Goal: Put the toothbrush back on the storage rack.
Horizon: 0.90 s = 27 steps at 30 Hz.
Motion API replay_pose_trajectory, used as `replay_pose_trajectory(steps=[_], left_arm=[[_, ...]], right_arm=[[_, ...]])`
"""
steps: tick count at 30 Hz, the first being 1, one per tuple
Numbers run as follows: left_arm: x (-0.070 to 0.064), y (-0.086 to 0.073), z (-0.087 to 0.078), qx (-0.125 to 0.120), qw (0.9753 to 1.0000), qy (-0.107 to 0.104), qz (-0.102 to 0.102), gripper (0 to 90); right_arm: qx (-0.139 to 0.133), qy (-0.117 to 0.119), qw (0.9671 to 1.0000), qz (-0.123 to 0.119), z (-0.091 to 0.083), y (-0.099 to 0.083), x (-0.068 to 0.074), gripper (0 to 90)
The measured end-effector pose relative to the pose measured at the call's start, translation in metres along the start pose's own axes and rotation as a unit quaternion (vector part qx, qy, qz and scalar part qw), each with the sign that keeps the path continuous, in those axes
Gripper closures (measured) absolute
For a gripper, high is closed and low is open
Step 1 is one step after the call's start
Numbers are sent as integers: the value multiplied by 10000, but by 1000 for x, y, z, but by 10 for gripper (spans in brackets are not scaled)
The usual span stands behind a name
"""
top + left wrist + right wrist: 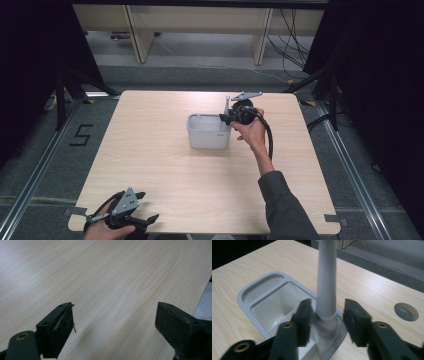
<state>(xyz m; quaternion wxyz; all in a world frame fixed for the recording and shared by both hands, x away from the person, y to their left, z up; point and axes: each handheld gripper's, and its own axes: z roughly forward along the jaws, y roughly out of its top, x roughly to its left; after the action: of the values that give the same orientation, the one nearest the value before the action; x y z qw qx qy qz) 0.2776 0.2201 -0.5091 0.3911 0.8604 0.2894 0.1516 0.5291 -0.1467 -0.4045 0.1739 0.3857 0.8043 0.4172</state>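
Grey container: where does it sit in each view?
High view: grey container at table centre, beside the right hand-held gripper.
Left gripper view: not in it.
Right gripper view: low and left of centre, behind the jaws.
Shared landmark: the pale wooden table.

The left gripper (115, 327) is seen with its two black jaws spread wide apart, nothing between them, above the pale wooden table (105, 277).

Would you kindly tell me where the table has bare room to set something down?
The table is bare left of the grey bin, and across the near half between the left gripper at the front-left corner and the person's sleeve. It is crowded at the bin's right end, where the right gripper flanks the upright grey handle.
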Motion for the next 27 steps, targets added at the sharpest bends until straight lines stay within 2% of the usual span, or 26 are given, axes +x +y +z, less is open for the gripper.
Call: replay_pose_trajectory(steps=[2,3,4,5,8,10,11,12,13,16,17,21,22,23,24,25,27], left_arm=[[0,0,0,-3,10000,2,3,147],[-1,0,0,12,10000,-40,-60,147],[-1,0,0,6,10000,6,-13,147],[-1,0,0,-7,10000,12,-3,147],[0,0,0,2,10000,63,-3,147],[1,0,-1,62,9999,66,58,147],[0,0,0,52,9999,114,49,147],[1,0,0,57,9999,111,55,147],[1,0,0,48,9999,120,45,147],[1,0,1,42,9999,124,44,147],[0,0,1,56,9999,113,40,147],[0,0,0,23,10000,81,18,147],[0,0,0,20,10000,76,19,147],[1,0,-1,86,9999,76,65,147],[0,0,0,51,9999,130,50,147],[1,0,0,54,9999,120,53,147],[1,0,1,58,9999,121,58,147]], right_arm=[[-77,44,9999,54,-1,0,0,486],[-146,-30,9999,54,-2,0,0,461],[-153,-1,9999,61,-4,1,0,433],[-172,28,9996,222,-5,0,2,419],[-274,47,9996,102,-9,-2,2,379],[-297,66,9994,186,-12,-3,5,369],[-336,68,9993,148,-14,-4,5,366],[-395,87,9989,233,-14,-5,7,363],[-366,137,9992,131,-16,-5,6,359],[-406,84,9989,203,-20,-5,9,357],[-463,69,9988,149,-20,-5,9,357],[-485,117,9986,189,-24,-5,11,353],[-494,43,9987,137,-25,-4,12,353],[-520,58,9986,111,-25,-4,11,352],[-513,79,9986,142,-26,-5,12,352],[-480,13,9988,63,-28,-4,11,351],[-458,47,9989,117,-29,-5,12,349]])
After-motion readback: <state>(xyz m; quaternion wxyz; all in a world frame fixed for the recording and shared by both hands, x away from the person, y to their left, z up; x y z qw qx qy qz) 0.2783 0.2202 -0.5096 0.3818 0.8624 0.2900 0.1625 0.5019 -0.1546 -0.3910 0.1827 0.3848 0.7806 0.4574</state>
